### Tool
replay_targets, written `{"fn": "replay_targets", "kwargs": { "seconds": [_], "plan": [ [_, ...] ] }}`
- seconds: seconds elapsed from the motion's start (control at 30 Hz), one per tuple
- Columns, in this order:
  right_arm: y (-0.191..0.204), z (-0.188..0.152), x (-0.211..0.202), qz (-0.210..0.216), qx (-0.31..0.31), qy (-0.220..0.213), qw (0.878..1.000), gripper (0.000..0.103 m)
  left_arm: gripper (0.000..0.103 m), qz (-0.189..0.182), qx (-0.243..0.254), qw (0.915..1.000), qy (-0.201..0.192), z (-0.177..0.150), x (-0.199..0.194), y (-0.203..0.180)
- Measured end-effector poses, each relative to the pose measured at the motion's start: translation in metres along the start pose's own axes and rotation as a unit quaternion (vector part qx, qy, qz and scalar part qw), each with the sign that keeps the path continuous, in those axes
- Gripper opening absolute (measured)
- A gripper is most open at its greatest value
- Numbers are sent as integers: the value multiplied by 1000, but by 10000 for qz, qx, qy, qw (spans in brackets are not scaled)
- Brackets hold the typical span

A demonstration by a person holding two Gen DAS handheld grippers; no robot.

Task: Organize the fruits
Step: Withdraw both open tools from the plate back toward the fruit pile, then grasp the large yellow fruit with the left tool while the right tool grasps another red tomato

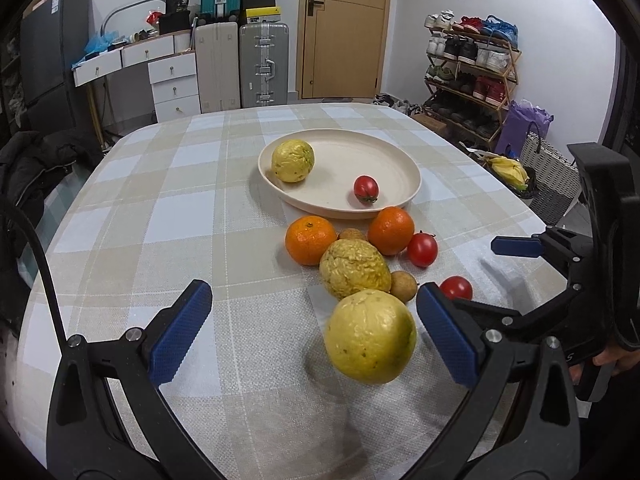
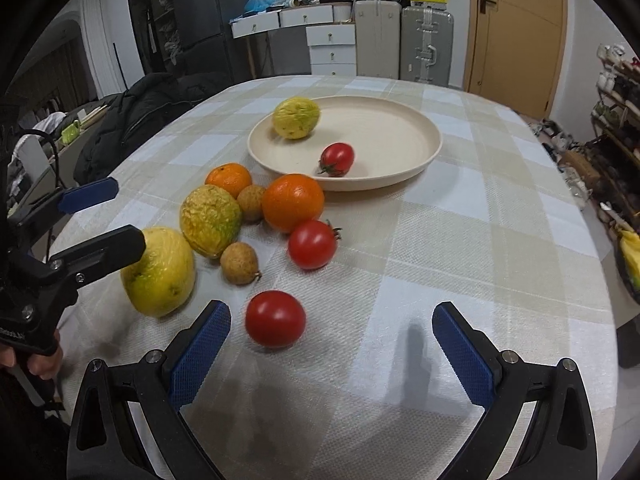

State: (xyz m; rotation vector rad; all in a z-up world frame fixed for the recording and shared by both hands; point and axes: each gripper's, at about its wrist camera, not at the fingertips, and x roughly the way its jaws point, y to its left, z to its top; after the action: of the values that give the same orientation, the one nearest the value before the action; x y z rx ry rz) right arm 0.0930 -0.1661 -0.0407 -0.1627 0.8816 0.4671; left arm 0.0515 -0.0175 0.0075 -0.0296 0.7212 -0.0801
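Observation:
A smooth yellow fruit (image 1: 370, 336) (image 2: 158, 272) lies on the checked cloth between the fingers of my open left gripper (image 1: 316, 332) (image 2: 106, 216), close to the right-hand pad. Just ahead of my open right gripper (image 2: 332, 352) (image 1: 476, 274) and near its left pad sits a red tomato (image 2: 275, 319) (image 1: 456, 288). Beyond are a wrinkled yellow fruit (image 1: 354, 268), two oranges (image 1: 310, 240) (image 1: 391, 231), two small brown fruits (image 1: 403, 286) (image 2: 251, 202) and another tomato (image 1: 422, 249). The cream plate (image 1: 400, 152) (image 2: 400, 128) holds a yellow fruit (image 1: 293, 160) and a tomato (image 1: 365, 189).
The table's far and side edges curve round the plate. A dark coat (image 2: 132, 120) lies on a seat to the left. On the floor at the right stand a shoe rack (image 1: 472, 64) and a basket of bananas (image 1: 510, 172). Suitcases (image 1: 262, 64) and drawers stand by the far wall.

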Motion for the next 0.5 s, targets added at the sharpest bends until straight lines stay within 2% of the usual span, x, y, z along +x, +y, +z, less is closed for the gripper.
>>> {"fn": "replay_targets", "kwargs": {
  "seconds": [0.5],
  "plan": [
    [3,-4,2,-115,-91,176,9997,102,102,-19,75,9998,166,-3,9,-1]
  ]
}}
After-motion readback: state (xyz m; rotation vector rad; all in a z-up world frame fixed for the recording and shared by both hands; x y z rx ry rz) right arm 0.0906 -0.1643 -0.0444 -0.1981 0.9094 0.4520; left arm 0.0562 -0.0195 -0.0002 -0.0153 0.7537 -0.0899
